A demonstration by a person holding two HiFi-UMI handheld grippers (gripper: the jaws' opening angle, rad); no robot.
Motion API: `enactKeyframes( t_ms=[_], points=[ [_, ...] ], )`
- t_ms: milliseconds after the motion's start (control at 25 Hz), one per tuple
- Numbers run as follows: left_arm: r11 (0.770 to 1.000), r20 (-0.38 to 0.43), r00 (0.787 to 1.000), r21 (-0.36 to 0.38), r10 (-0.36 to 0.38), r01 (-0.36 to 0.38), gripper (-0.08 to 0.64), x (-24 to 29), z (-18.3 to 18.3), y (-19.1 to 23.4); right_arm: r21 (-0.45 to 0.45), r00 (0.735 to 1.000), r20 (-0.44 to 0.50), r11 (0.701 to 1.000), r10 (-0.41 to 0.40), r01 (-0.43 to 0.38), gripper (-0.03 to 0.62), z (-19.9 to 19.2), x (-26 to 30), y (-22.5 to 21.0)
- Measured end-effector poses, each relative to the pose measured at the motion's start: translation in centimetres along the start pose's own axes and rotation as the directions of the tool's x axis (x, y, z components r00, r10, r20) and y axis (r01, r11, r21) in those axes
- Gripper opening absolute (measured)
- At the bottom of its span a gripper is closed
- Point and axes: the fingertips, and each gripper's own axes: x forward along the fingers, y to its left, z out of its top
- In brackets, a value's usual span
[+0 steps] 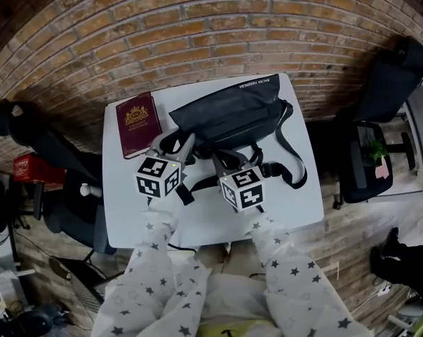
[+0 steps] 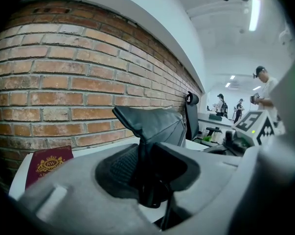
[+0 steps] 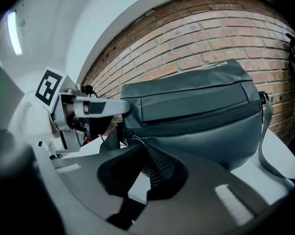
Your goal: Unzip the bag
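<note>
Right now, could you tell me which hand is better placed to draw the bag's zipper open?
Right. The right tongs are closed at the zipper pull at the bag's end, apparently gripping it; the left tongs pinch the bag's corner fabric, bracing it.

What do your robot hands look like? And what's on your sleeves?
The left gripper and right gripper match. Each has two pale grey jaws lined with black ridged pads. Behind the jaws sits a white cube printed with black square markers. The sleeves are whitish, dotted with small dark stars.
</note>
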Motion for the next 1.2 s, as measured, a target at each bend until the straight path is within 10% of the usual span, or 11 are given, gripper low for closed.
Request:
enactKeyframes(
  t_ms=[1200],
  points=[
    [0.994,0.009,0.995,-0.045,0.104,-0.104,0.109,-0.1,-0.2,0.2,-0.005,0.993,0.003,0.993,-0.117,0.117,0.018,1.9,-3.8,-8.4]
  ],
)
